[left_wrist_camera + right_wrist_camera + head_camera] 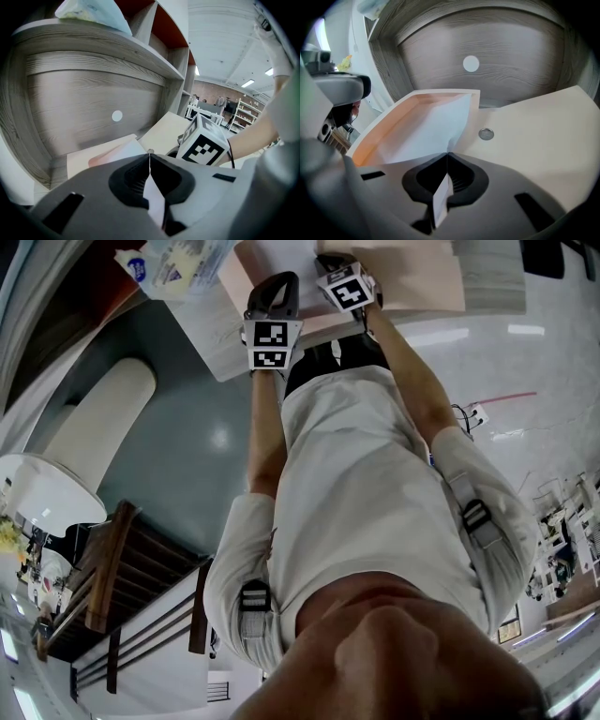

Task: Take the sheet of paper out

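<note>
Your right gripper (447,154) is clenched on the near edge of the sheet of paper (433,126), which lies almost wholly inside the open folder (534,131) on the wooden shelf (511,56). Your left gripper (149,155) is clamped on a thin pale edge, by the look of it the folder's lip, steadying it. The grasp is made. I judge the pull itself is what is left, since the sheet is not yet clear of the folder.

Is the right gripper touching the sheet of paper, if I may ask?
Touching. In the right gripper view, the right gripper pinches the sheet of paper between its jaws.
</note>
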Motion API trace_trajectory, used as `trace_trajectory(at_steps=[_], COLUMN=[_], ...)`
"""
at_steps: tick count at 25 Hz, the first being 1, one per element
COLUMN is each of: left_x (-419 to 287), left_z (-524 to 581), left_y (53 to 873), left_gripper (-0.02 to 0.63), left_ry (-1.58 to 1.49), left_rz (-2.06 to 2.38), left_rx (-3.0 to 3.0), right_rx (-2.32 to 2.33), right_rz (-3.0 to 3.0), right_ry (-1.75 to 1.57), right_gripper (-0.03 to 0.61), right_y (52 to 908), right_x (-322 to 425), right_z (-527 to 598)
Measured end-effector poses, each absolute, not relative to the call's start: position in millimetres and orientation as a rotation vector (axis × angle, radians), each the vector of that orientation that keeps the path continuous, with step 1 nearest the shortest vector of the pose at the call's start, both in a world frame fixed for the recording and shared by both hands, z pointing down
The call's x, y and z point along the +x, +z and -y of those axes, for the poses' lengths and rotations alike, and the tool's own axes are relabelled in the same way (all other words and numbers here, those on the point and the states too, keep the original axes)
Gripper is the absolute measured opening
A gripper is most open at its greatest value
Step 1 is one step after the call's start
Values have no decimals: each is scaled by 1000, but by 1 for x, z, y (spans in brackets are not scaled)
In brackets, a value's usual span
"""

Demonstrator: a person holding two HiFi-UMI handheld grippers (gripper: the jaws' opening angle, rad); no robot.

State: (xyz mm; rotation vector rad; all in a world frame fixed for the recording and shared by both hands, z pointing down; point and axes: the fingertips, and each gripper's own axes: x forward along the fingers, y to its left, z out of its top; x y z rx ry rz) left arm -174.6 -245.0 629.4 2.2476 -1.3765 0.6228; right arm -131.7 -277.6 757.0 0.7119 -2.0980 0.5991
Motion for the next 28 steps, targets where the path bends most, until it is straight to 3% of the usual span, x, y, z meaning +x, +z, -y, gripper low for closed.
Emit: trace_trajectory(at_steps=[28], left_x=[-157], left_z=[249], left_y=[609], left_gripper=[23], left_ry=[589], left_rz=[1345], left_rx=[2324], right_rx=[856], right_rz=[2060], right_ry=[585], right_gripper=[21], right_y=[735], right_x=[-81], right_z=[288])
